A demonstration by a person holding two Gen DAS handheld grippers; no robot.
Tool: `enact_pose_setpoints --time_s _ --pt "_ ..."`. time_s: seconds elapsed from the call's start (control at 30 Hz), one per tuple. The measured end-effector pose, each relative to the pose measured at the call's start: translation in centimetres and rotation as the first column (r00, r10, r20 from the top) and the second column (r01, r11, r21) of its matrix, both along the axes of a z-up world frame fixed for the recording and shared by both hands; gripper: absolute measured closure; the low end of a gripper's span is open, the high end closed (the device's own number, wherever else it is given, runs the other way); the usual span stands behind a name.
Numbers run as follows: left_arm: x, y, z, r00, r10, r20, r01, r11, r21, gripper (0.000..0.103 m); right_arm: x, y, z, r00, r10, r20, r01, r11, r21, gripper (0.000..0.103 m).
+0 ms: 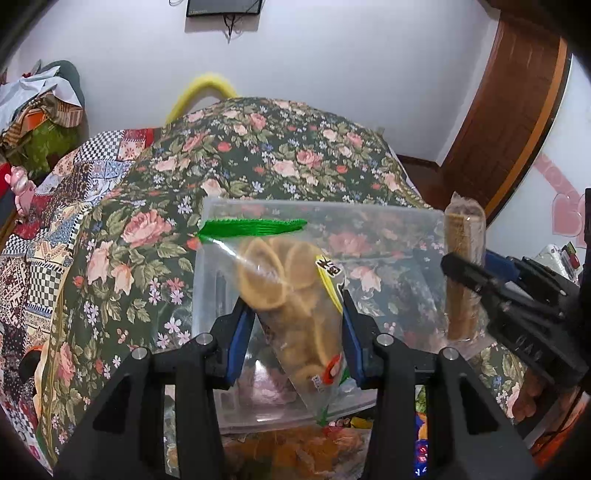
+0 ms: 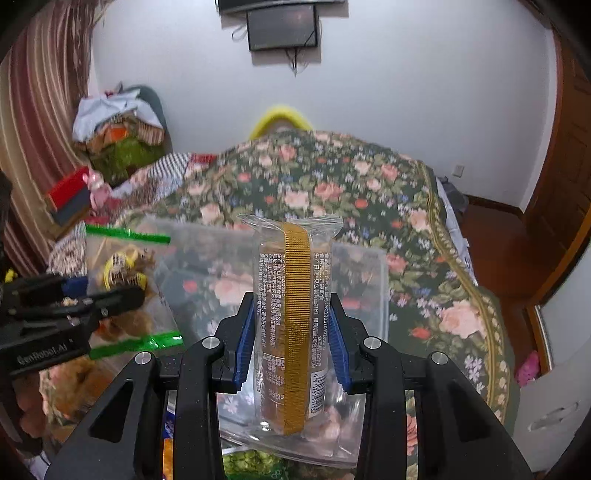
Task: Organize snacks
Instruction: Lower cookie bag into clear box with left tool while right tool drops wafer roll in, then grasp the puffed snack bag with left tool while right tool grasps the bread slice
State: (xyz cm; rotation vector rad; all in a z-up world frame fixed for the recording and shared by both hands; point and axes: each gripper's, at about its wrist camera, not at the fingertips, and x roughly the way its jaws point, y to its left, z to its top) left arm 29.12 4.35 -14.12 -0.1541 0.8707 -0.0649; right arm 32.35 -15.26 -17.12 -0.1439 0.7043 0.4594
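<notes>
My left gripper (image 1: 293,314) is shut on a clear bag of round biscuits (image 1: 288,291) with green edge strips, held above a clear plastic box (image 1: 399,236) on the floral bed. My right gripper (image 2: 291,325) is shut on a clear-wrapped biscuit stack with a gold stripe (image 2: 295,314), held upright over the same box (image 2: 362,273). The right gripper (image 1: 476,273) and its stack (image 1: 463,266) show at the right of the left wrist view. The left gripper (image 2: 110,295) and its bag (image 2: 125,284) show at the left of the right wrist view.
The floral bedspread (image 1: 280,155) covers the bed. More snack packets (image 2: 251,461) lie below the box's near edge. Folded clothes (image 2: 118,129) sit at the far left. A wooden door (image 1: 517,122) is at the right, and a screen (image 2: 282,27) hangs on the wall.
</notes>
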Motion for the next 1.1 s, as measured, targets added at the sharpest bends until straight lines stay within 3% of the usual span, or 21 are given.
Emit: enact_pose_setpoints --time_s 0.13,0.27,0.47,0.67,0.83,1.1 --pt "0.1 -0.1 -0.6 0.999 0.020 -0.029 -0.019 0.999 0.026 0.059 0.3 0.2 -1.1 0.997 0.022 -0.078 -0.023 1.000 -0.017 0.066" --pt "-0.6 0.1 -0.3 0.999 -0.005 -0.033 0.005 1.000 0.005 0.058 -0.6 0.0 -0.8 0.999 0.013 -0.053 -0.014 0.999 -0.032 0.066" --pt "-3.1 0.0 1.7 1.000 -0.022 0.021 0.021 0.999 0.050 0.058 -2.6 -1.1 1.3 1.000 0.026 -0.011 -0.025 0.999 0.021 0.065" --pt "-6.6 0.7 4.4 0.996 -0.024 0.085 0.020 0.999 0.046 0.048 -5.2 -2.4 3.0 0.999 0.034 0.021 -0.035 0.996 0.081 0.056" --pt "-9.5 1.1 5.7 0.993 -0.029 0.116 0.024 0.999 0.049 0.045 -8.1 -3.7 3.7 0.998 0.026 0.066 -0.032 0.996 0.084 0.043" --pt "-12.9 2.0 4.8 0.996 -0.019 0.083 0.016 0.999 0.039 0.038 -11.0 -5.5 2.6 0.999 0.002 0.047 -0.007 0.995 0.098 0.035"
